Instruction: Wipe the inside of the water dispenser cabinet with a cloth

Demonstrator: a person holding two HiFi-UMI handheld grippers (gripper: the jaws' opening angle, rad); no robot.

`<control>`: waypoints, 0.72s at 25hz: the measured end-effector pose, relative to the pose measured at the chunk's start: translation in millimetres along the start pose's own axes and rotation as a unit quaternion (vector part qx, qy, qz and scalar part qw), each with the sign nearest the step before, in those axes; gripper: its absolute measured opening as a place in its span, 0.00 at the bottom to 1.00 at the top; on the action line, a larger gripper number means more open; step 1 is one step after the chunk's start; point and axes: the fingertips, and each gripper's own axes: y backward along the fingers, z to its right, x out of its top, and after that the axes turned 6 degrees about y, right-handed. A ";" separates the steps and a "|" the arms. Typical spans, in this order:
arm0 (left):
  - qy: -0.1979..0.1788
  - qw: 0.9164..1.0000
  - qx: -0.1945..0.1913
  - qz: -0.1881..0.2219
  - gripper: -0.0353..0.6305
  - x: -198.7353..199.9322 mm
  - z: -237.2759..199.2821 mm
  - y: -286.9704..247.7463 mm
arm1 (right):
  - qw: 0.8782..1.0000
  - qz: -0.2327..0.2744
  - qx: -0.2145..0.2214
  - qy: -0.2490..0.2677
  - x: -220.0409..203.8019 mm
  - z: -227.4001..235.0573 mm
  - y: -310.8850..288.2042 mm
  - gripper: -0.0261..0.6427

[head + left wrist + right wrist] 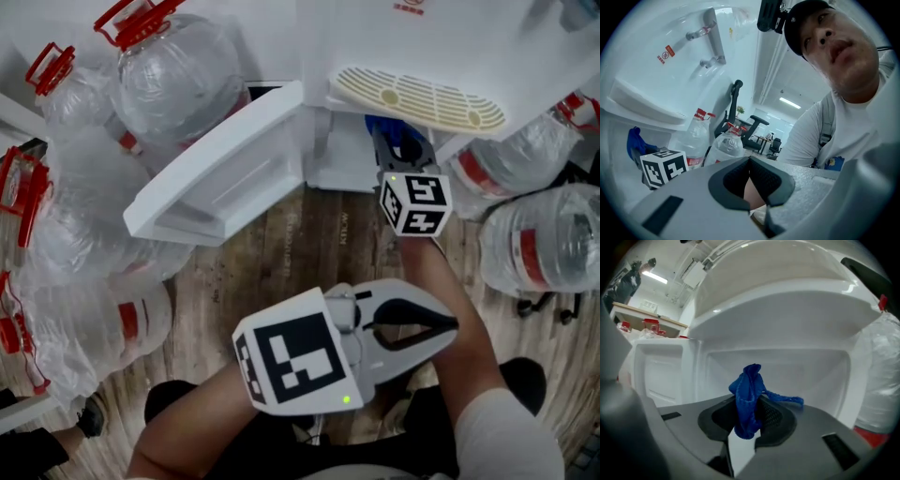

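The white water dispenser (450,47) stands at the top of the head view, its lower cabinet door (225,169) swung open to the left. My right gripper (398,145) reaches into the cabinet opening, shut on a bunched blue cloth (382,127). In the right gripper view the cloth (749,394) sticks up between the jaws in front of the white cabinet interior (797,364), apart from its back wall. My left gripper (441,326) is held low near the person's lap, shut and holding nothing (749,158), pointing away from the cabinet.
Several large clear water bottles with red caps crowd the floor at the left (169,75) and right (539,239) of the dispenser. The beige drip grille (422,98) juts out above the cabinet. The floor is wooden (309,244). An office chair (752,126) stands behind.
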 end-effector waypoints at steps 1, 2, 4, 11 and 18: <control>0.000 1.000 0.000 0.000 0.06 0.3 0.2 0.4 | 1.000 -0.007 -0.022 -0.006 -5.2 11.9 -1.1 0.17; -0.001 1.000 0.000 0.000 0.06 0.8 0.3 1.1 | 0.999 -0.013 -0.043 -0.011 -9.9 23.5 -2.7 0.17; -0.001 1.000 0.001 0.002 0.06 2.2 0.2 2.9 | 0.996 -0.020 -0.083 -0.022 -15.8 45.1 -7.1 0.17; -0.002 1.000 0.002 0.002 0.06 1.4 1.7 6.6 | 0.982 -0.032 -0.175 -0.059 -20.9 89.1 -19.9 0.17; -0.005 1.000 0.002 0.006 0.06 3.7 5.5 12.7 | 0.967 -0.039 -0.228 -0.103 -23.3 105.0 -20.3 0.17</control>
